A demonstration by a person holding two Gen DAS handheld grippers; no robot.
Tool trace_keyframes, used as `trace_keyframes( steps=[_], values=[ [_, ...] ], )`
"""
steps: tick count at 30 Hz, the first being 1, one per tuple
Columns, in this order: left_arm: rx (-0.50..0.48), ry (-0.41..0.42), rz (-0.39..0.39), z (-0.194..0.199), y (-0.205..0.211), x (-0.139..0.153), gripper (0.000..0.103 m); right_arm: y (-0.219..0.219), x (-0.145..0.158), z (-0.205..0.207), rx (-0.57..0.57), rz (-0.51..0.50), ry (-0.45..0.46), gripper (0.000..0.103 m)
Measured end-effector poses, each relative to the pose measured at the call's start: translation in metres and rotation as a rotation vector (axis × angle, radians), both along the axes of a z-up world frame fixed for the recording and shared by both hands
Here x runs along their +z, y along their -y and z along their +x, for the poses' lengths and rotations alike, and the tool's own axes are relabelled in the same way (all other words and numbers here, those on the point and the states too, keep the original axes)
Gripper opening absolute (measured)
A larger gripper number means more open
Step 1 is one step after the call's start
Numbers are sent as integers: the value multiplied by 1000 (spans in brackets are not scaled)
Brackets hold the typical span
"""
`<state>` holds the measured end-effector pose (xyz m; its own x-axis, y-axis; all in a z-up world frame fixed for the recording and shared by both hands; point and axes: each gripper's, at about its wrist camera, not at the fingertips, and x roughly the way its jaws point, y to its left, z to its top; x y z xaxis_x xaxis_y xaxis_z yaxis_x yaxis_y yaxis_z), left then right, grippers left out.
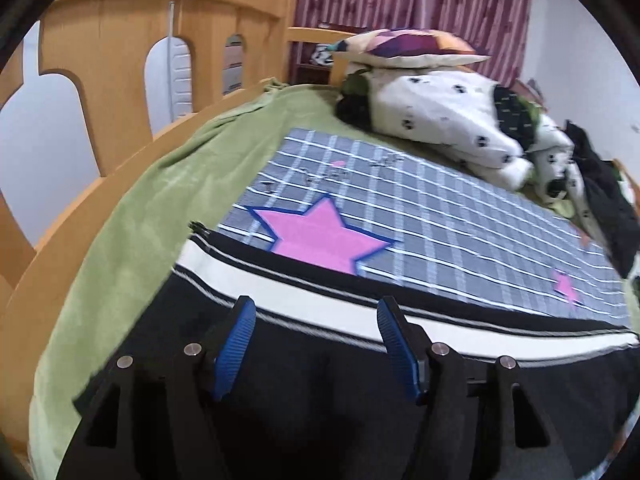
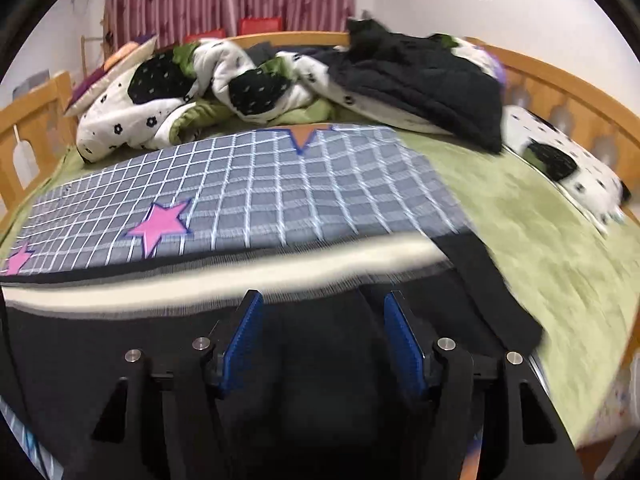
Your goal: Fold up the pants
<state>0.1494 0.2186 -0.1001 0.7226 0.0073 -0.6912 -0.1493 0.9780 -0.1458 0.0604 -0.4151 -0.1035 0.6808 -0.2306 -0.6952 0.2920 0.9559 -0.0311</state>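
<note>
Both hand-held grippers, left [image 1: 316,312] and right [image 2: 322,304], hover open over the pants [image 1: 320,380] on the bed [image 2: 540,240]; folding looks barely begun; next, each must pinch an edge.

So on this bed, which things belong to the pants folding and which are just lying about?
Job:
black pants with white stripe
left gripper
right gripper
checked star mat

Lying about:
spotted quilt
pillow
dark jacket
green sheet
</note>
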Motion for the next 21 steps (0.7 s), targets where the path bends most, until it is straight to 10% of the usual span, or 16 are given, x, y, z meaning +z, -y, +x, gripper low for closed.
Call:
trace_keyframes(
  steps=[5,13,15,19,21],
  values=[
    [-49,30,3,-37,24,11,63,52,-11,-77,-118,133,-32,67],
    [-16,26,4,-94,41,-9,64,103,-71,-64,-197,364,-70,64],
    [4,13,-15,-103,40,-18,64,112,-71,-46,-163,369,-47,20],
    [35,-21,47,-115,39,-32,64,121,-30,-57,-78,349,152,15],
    [54,-37,48,-119,34,-38,64,121,-35,-49,-78,321,103,17]
  ],
)
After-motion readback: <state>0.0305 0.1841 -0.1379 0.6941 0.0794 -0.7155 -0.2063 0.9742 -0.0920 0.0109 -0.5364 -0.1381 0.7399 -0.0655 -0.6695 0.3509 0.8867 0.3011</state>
